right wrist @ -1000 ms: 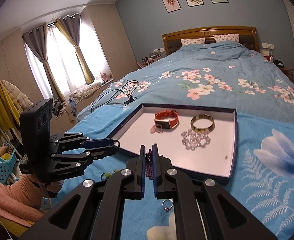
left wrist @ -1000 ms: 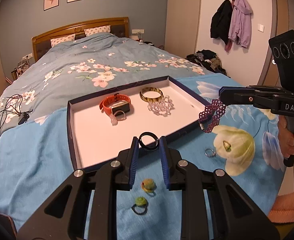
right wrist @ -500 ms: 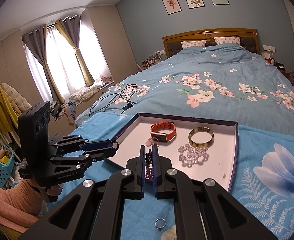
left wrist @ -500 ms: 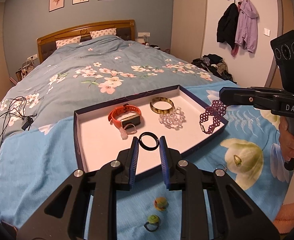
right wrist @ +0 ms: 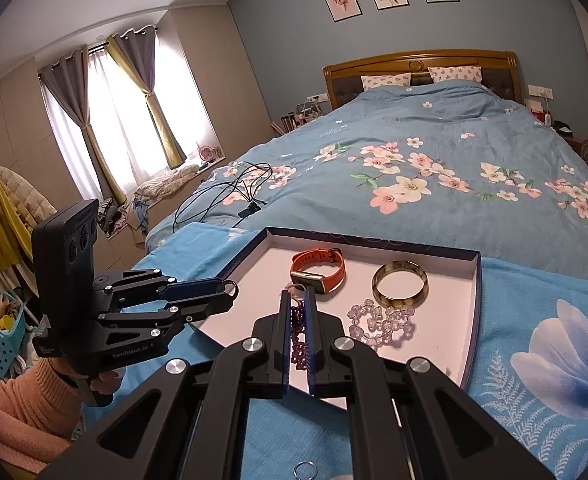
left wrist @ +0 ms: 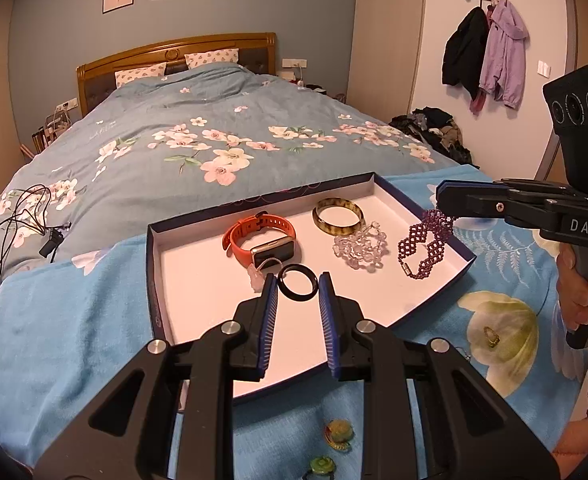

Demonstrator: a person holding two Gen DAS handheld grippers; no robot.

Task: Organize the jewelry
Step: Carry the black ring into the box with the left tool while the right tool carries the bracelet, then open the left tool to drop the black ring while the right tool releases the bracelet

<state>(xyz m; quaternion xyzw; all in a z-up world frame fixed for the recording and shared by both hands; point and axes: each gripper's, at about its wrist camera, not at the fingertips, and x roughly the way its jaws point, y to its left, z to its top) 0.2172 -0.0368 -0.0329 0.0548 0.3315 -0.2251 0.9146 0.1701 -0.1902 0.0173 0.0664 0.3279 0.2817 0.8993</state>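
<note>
A navy tray with a white floor (left wrist: 198,280) (right wrist: 475,304) lies on the bed. In it are an orange watch (left wrist: 260,240) (right wrist: 319,272), an amber bangle (left wrist: 337,216) (right wrist: 399,284) and a clear bead bracelet (left wrist: 359,250) (right wrist: 381,322). My left gripper (left wrist: 297,286) (right wrist: 230,294) is shut on a black ring (left wrist: 297,282), held over the tray's near part. My right gripper (right wrist: 298,312) (left wrist: 443,202) is shut on a purple beaded bracelet (left wrist: 425,244) (right wrist: 298,336), which hangs over the tray's right side.
Loose on the blue blanket near the tray's front: two green-topped rings (left wrist: 339,434) (left wrist: 321,466), a gold ring (left wrist: 491,336) on a flower print, and a silver ring (right wrist: 305,470). Black cables (left wrist: 18,216) lie at the left. Clothes hang on the right wall (left wrist: 489,48).
Both grippers moved forward over the tray. The black ring went from the tray's front edge to above its floor; the purple bracelet went from outside the right rim to above the tray.
</note>
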